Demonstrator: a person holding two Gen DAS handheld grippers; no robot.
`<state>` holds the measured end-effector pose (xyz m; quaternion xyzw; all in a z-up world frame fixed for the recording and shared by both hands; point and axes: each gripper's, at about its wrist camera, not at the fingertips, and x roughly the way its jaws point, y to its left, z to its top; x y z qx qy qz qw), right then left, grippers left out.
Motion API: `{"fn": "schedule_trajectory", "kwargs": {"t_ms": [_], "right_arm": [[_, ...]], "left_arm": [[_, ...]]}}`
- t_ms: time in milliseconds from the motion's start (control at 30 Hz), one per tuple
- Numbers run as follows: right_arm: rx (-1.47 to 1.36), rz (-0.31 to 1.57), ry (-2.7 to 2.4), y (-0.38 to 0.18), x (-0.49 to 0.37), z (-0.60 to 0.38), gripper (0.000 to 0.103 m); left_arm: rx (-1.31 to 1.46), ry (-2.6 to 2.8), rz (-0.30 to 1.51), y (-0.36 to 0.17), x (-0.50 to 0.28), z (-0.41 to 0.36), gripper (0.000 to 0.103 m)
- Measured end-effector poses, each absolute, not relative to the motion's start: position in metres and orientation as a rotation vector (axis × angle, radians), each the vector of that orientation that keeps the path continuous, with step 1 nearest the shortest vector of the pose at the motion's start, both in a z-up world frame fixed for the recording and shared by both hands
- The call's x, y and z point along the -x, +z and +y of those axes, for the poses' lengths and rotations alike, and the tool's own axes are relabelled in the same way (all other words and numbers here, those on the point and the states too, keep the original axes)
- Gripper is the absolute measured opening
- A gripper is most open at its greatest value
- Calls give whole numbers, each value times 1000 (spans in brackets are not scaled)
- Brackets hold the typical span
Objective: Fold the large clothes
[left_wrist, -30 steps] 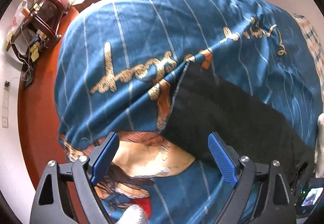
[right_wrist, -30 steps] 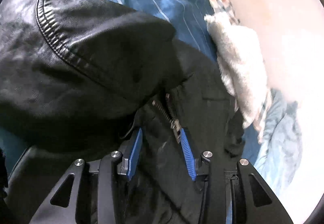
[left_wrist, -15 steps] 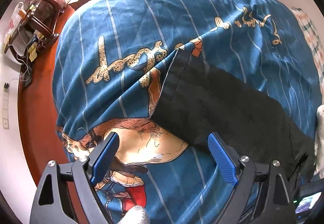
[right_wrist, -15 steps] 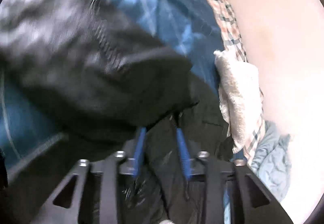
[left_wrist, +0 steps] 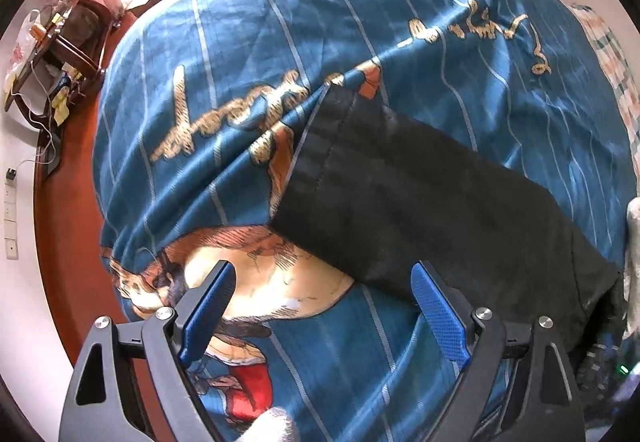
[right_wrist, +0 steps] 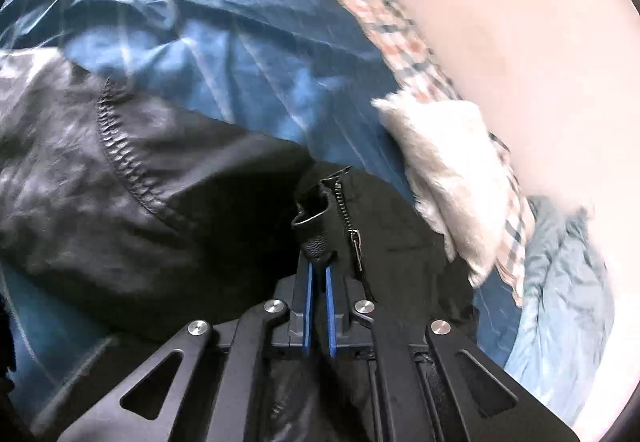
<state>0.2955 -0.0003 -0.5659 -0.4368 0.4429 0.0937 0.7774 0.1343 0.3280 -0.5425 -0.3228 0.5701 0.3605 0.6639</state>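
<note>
No legible text anywhere

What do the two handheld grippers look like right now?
Both alike: the left gripper and right gripper have matte black frames with triangular cut-outs, silver pivot bolts and textured blue finger pads. No cables or markings show.

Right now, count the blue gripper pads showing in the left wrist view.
2: one pad lower left over the printed blue bedspread, the other pad lower right beside the black jacket. None hidden.

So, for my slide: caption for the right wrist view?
Right gripper shut on black jacket edge beside its zipper, over blue bedspread.
</note>
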Motion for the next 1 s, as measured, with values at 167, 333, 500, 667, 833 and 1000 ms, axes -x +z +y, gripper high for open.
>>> {"fn": "schedule_trajectory", "kwargs": {"t_ms": [167, 333, 500, 667, 833, 1000], "right_arm": [[799, 1060, 278, -556, -295, -19, 32], [496, 1179, 183, -523, -288, -82, 64], [275, 1313, 28, -526, -280, -140, 64], [218, 1373, -213, -541, -272, -173, 90], [204, 1372, -369, -547, -278, -180, 90], [155, 1341, -386, -544, -292, -185, 90]], "left_arm": [[892, 770, 1247, -542, -130, 314, 90], [1272, 736, 1178, -578, -119, 306, 90], [1398, 910, 1118, -609, -135, 325, 89], [1043, 1049, 1185, -578, -187, 318, 44], [716, 1003, 1143, -545, -237, 295, 7], [441, 909, 1021, -483, -271, 255, 5]]}}
